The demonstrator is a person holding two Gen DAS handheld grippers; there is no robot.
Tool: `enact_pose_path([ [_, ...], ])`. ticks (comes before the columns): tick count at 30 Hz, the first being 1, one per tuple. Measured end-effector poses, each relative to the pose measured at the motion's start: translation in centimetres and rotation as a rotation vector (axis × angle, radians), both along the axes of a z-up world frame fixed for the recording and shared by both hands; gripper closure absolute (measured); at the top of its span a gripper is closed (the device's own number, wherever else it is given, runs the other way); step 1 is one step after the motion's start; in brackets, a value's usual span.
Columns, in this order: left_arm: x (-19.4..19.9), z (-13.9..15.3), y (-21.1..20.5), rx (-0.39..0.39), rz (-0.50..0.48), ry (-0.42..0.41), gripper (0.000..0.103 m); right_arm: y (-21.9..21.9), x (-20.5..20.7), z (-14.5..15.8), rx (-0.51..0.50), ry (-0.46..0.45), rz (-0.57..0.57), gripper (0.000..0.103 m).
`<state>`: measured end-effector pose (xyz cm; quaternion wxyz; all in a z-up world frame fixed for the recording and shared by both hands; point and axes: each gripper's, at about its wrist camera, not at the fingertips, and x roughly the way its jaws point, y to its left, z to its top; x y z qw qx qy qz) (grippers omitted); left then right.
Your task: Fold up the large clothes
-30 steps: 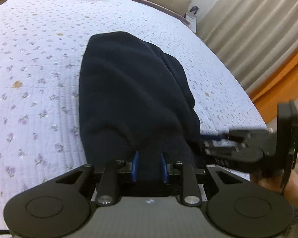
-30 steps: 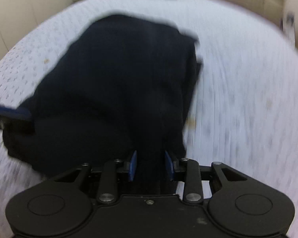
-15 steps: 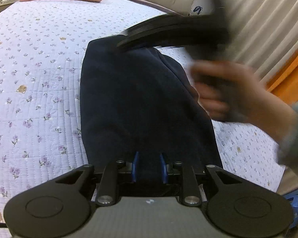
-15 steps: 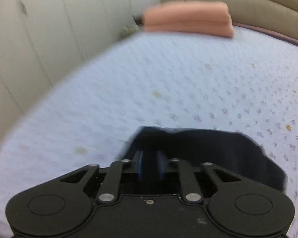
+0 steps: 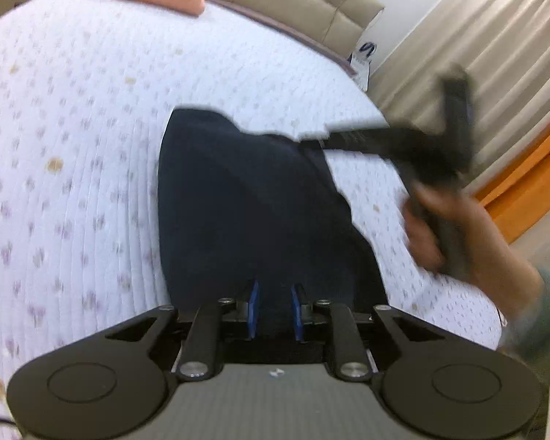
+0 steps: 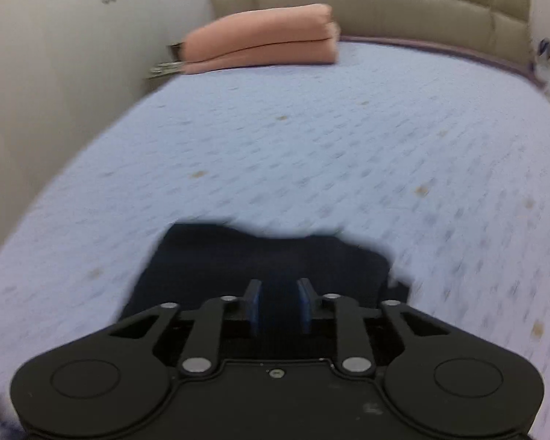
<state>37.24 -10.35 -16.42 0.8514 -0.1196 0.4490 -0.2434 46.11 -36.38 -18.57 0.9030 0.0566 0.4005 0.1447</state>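
A dark navy garment [image 5: 253, 205] lies folded into a long band on the bed [image 5: 73, 146], running from the near edge toward the far middle of the lilac flower-print quilt. The left tool [image 5: 274, 308] sits at the garment's near end, its blue pads [image 5: 253, 306] clenched on a fold of the cloth that fills the narrow gap between them. The right tool [image 6: 278, 302] is likewise clenched on the garment [image 6: 260, 260], with dark fabric pinched between its blue pads and spreading out just ahead of them to a ragged far edge. In the left wrist view the right tool [image 5: 311, 138] appears blurred at the garment's far right corner, touching the cloth, with the person's right hand [image 5: 443, 227] wrapped around its handle. A stack of folded pink bedding [image 6: 264, 40] rests at the far left of the bed against the beige padded headboard [image 6: 385, 0]. Pale curtains [image 5: 469, 36] hang at the far right beside an orange floor strip [image 5: 531, 176].
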Motion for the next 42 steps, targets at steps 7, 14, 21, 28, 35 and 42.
enact_pose_path([
  [7,0.4,-2.6,-1.7,0.073,-0.017,0.022,0.083,0.9,-8.0,-4.2,-0.129,0.126,0.062,0.078],
  [14,-0.5,-2.0,-0.7,0.031,-0.002,0.048,0.083,-3.2,-13.5,-6.4,-0.032,0.329,-0.01,0.072],
  [21,-0.4,-1.1,-0.6,0.029,0.002,0.057,0.083,-6.8,-15.1,-3.7,-0.003,0.347,-0.148,0.044],
  [28,-0.1,0.5,-1.0,0.052,0.022,0.005,0.079,-7.0,-11.5,-1.6,0.069,0.212,-0.164,0.013],
  [35,3.6,-0.5,1.3,-0.015,0.228,0.061,0.035,-6.3,-6.2,-3.8,0.159,0.252,-0.191,0.009],
  [42,6.9,-3.8,3.8,-0.145,0.306,0.211,0.033,-7.6,-4.9,-5.7,0.261,0.275,-0.179,0.0],
])
